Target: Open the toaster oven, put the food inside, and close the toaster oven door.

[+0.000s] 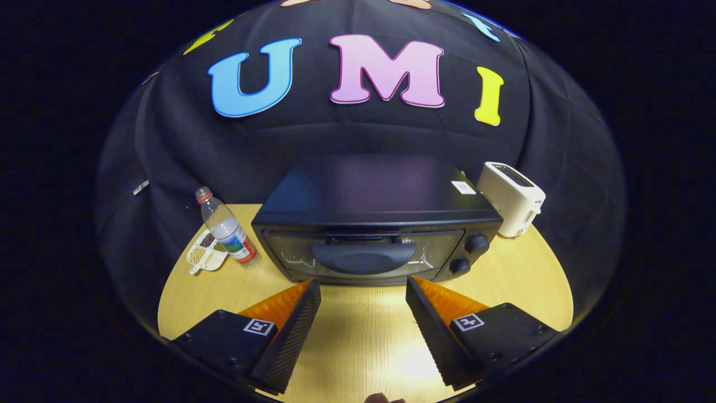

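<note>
On wooden table (pixel 503 280): toaster oven (pixel 375 224) door closed | claw (pixel 363 291) spread, empty, just before it

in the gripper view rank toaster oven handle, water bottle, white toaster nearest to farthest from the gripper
The gripper is open.
1. Toaster oven handle, just ahead of the fingers, centred.
2. Water bottle, beyond the left finger, beside the oven.
3. White toaster, beyond the oven's right rear corner.

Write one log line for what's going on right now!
stage: approach | gripper: open, empty | oven: door shut, just ahead of fingers | bottle, snack tray: left of oven | toaster: right
</note>
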A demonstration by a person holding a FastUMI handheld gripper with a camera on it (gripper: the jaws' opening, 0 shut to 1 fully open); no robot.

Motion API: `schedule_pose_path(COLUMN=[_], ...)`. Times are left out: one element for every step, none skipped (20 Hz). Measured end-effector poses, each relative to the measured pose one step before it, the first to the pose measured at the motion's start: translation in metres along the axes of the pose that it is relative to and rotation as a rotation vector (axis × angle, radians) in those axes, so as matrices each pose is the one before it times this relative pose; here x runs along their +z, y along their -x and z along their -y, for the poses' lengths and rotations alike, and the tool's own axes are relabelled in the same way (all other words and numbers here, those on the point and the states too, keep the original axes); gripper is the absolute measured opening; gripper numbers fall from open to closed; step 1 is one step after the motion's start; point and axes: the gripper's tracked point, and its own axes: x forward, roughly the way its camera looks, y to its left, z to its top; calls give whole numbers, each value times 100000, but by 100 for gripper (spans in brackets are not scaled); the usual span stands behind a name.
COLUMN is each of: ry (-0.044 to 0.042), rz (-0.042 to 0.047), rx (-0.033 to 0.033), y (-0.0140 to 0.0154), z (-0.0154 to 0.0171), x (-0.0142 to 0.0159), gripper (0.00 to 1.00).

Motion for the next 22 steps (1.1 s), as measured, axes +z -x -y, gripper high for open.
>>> schedule_pose_path(ry=[294,452,497,563,630,367,-64,-351,-623,-996,-1103,-993,-400,44,627,787,434,36,16,489,596,383], rz=[2482,2083,2055,2149,2008,2261,2586,2592,2670,2619,2472,2602,2253,2078,2996,2759,2542,2750,2319,2469,1235,1103], rx=[167,350,274,262,-78,-95,89,-182,-269,-230,-573,-446,-663,-534,-764,-641,-516,-426,-156,-4,-774,-496], y=[498,493,657,525,749,650,731,737,744,612,659,784,793,830,679,659,856,890,786,961,879,818], z=[118,136,110,89,259,390,326,355,459,516,588,637,744,709,741,732,694,546,610,595,723,695], x=[737,729,743,621,715,762,1032,1004,1127,1198,1164,1209,1197,1152,1289,1301,1446,1292,1351,1455,1067,878], gripper=[99,99,99,99,99,99,100,100,100,100,100,100,100,100,100,100,100,100,100,100,100,99])
